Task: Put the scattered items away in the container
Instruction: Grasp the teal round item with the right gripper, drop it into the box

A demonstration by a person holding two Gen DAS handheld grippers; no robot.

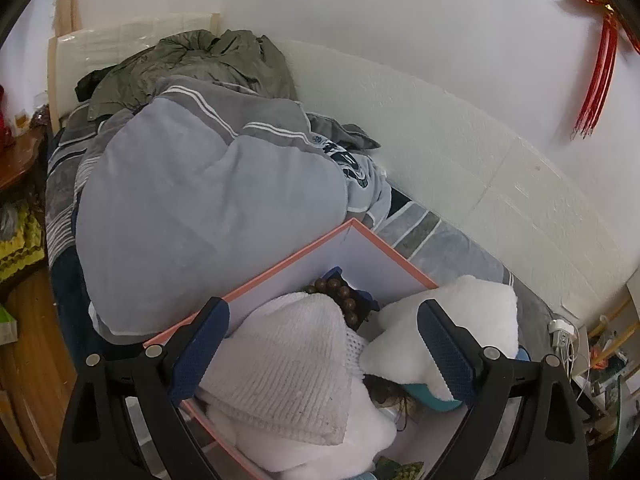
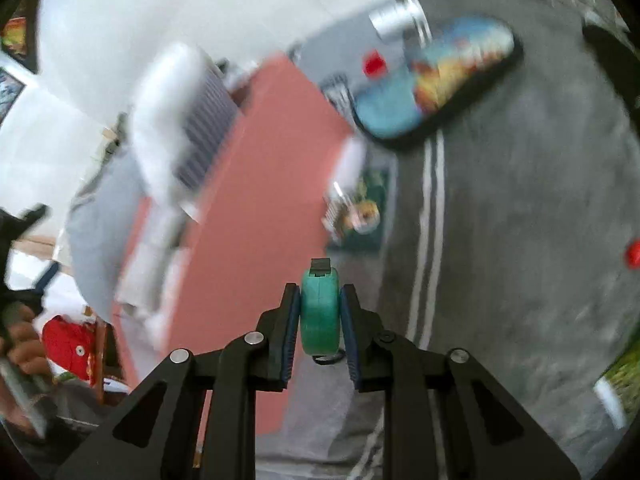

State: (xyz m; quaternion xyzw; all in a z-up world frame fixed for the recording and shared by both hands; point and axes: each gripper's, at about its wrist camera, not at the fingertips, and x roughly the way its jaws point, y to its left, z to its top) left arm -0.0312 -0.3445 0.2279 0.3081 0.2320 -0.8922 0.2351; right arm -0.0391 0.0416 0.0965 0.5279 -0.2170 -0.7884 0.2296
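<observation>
Pink-rimmed cardboard box [image 1: 362, 236] sits on the grey bed [image 1: 460, 248], holding one white ribbed towel [image 1: 288, 364], one wooden bead bracelet [image 1: 340, 296] and one white plush [image 1: 468, 312]; left gripper [image 1: 320, 348] gapes wide, empty, above. Only the right view shows right gripper [image 2: 320, 320] clamping one green tape measure [image 2: 320, 316], pointing twelve o'clock.

The left wrist view looks steeply down from close above the pink box [image 1: 362, 236] on the bed [image 1: 448, 248], toward the wall. The right wrist view, blurred, looks down from farther off at the box [image 2: 256, 200] and bed [image 2: 520, 220]; both views share them.
</observation>
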